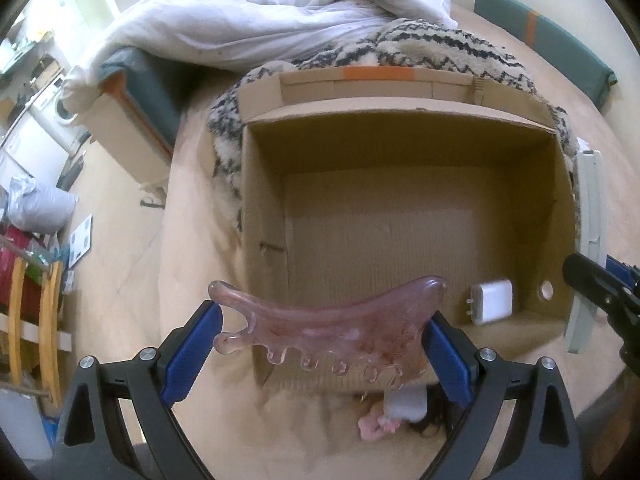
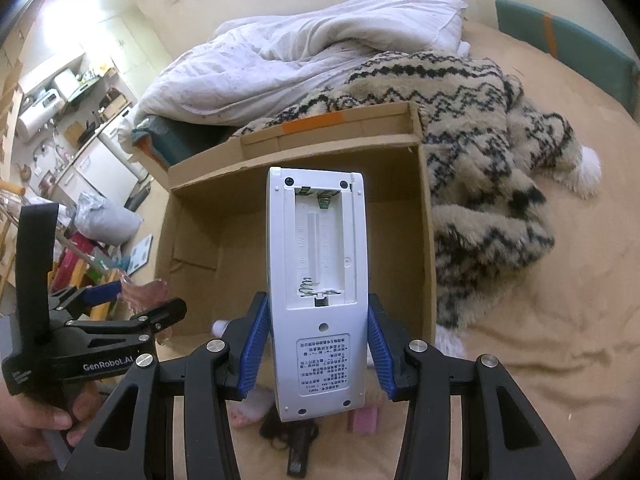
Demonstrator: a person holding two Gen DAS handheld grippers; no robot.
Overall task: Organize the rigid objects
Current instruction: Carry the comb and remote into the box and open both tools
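My left gripper (image 1: 320, 340) is shut on a pink translucent comb (image 1: 320, 328) and holds it over the near rim of an open cardboard box (image 1: 264, 200). A white charger (image 1: 491, 303) lies on the box floor at the right. My right gripper (image 2: 316, 344) is shut on a white remote control (image 2: 318, 280), back side up with its battery bay open, above the box (image 2: 426, 220). The left gripper (image 2: 120, 312) with the comb (image 2: 142, 290) shows at the left of the right wrist view. The remote (image 1: 588, 256) shows at the right edge of the left wrist view.
The box sits on a bed with a tan sheet (image 2: 540, 340). A patterned fleece blanket (image 2: 480, 128) and white duvet (image 2: 300, 56) lie behind it. Small pink items (image 1: 376, 428), a pink block (image 2: 363, 420) and a dark object (image 2: 296, 444) lie in front of it. Cluttered shelves (image 2: 60, 120) stand at left.
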